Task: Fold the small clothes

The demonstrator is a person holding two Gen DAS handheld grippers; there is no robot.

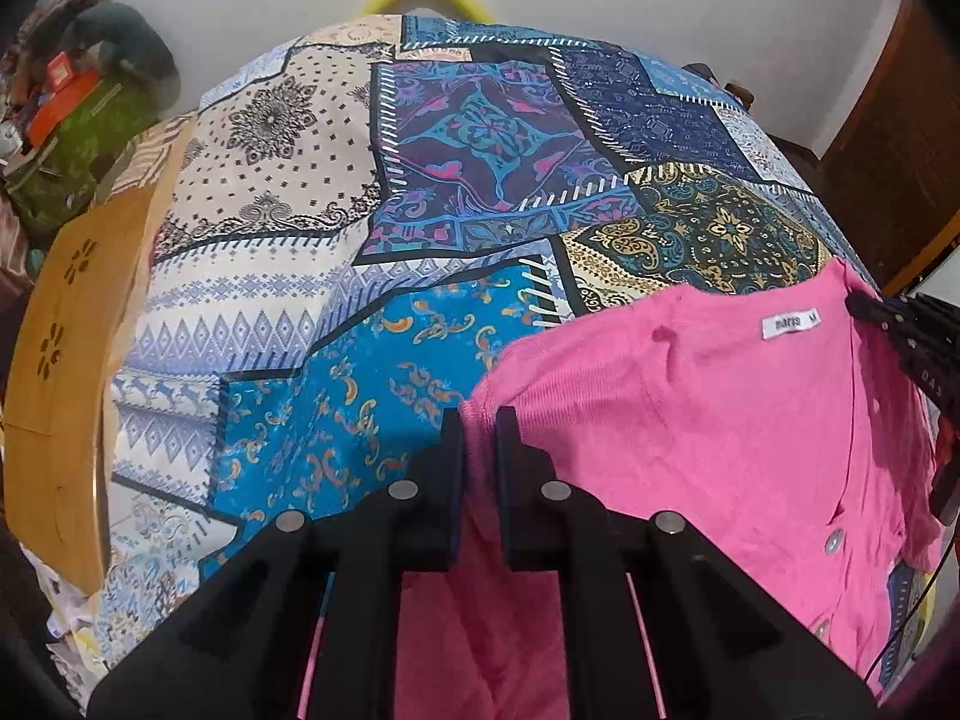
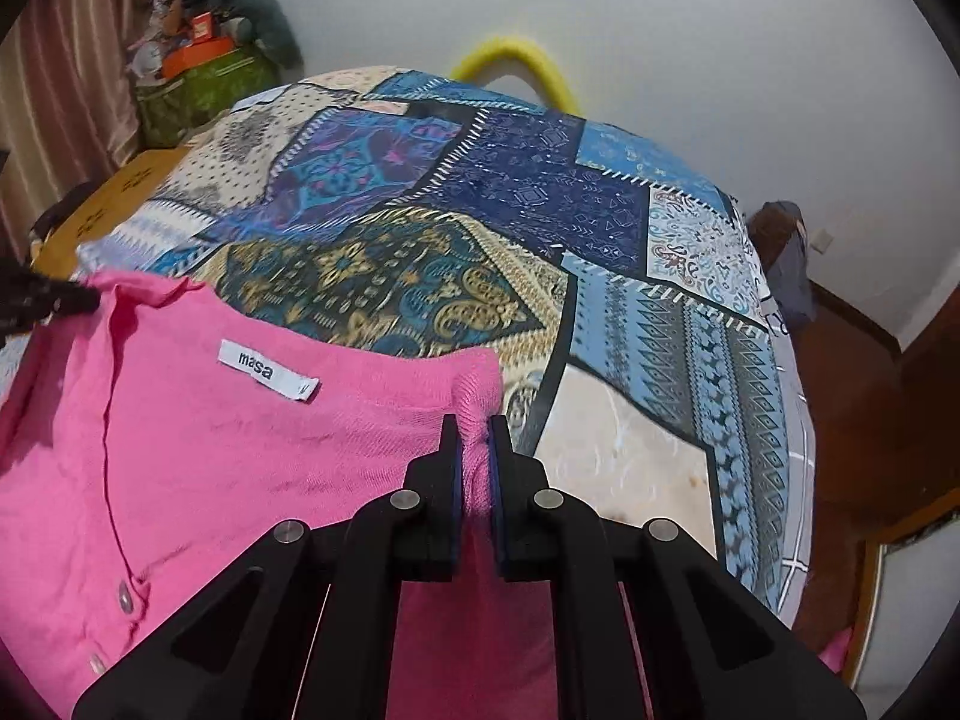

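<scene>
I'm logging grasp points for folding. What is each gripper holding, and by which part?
Both hold the pink cardigan: the left gripper pinches its left shoulder corner, the right gripper its right shoulder corner.

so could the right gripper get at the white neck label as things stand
Probably not right now: the right gripper is shut on the shoulder edge of the pink cardigan. The label lies uncovered nearby, so the path looks free once it lets go.
</scene>
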